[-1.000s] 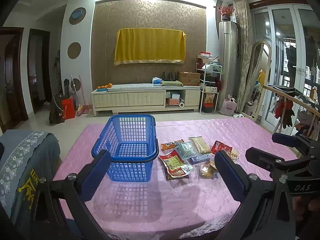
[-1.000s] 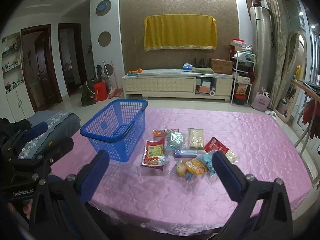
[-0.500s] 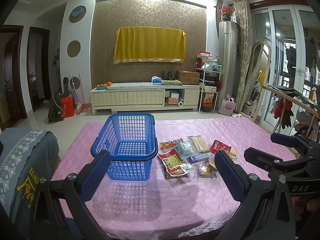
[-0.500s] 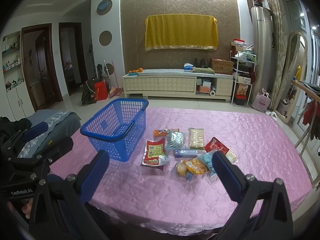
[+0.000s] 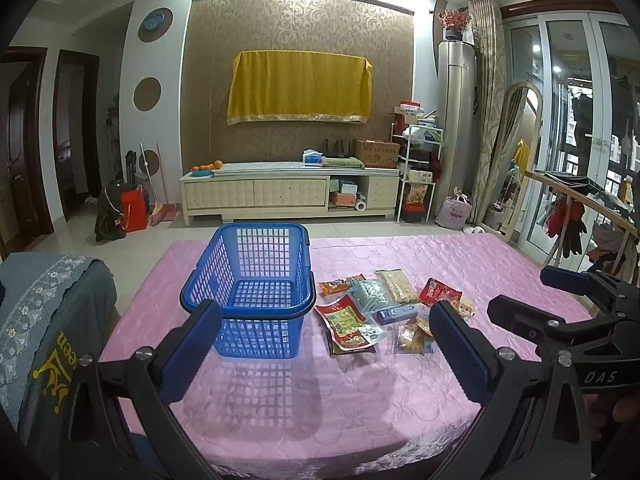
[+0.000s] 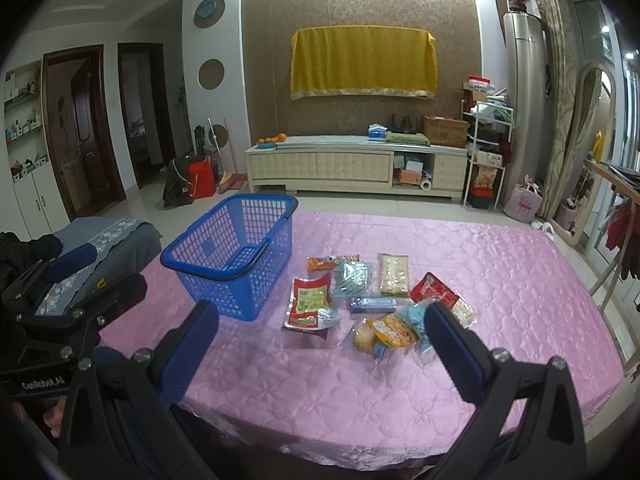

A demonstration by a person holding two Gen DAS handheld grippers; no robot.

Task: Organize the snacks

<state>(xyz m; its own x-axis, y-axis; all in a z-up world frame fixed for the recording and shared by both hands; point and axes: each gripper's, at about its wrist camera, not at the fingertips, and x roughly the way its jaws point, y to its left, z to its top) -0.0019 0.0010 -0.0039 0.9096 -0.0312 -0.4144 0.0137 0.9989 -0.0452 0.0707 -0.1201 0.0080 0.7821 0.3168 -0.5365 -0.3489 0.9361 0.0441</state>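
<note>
A cluster of plastic snack packets (image 6: 372, 300) is spread on the pink quilted tablecloth (image 6: 500, 280), at three o'clock from the blue plastic mesh basket (image 6: 236, 252). Both the left gripper (image 5: 324, 348) and right gripper (image 6: 320, 344) are held wide apart, short of the packets.

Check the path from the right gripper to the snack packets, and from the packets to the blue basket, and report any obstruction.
Nothing visible blocks either path. The right gripper hangs open above bare pink tablecloth short of the snack packets; the empty blue basket stands beside them.
</note>
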